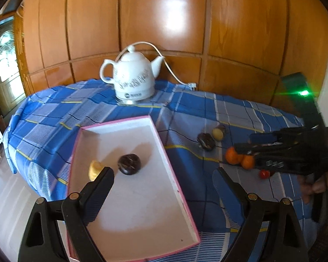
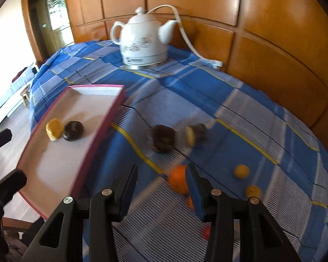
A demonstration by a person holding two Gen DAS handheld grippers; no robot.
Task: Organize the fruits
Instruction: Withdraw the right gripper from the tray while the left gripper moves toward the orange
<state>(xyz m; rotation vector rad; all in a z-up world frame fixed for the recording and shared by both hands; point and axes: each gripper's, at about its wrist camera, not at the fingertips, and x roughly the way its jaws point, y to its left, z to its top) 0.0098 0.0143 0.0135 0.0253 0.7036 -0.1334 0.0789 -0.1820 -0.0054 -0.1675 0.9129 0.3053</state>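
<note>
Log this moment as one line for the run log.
tray: dark fruit, yellow fruit inside | left gripper: open over tray | right gripper: open, empty, beside orange

Behind the white kettle, glazed and glossy like ceramic, the wall panelling is varnished wood with a bright sheen. Under the kettle lies a woven checked cloth, matt and slightly creased. In front of the kettle, the pink-edged box looks like matt card (its inside smooth and pale). The left gripper has matt black plastic fingers with ribbed pads and shiny brass-coloured pins.
</note>
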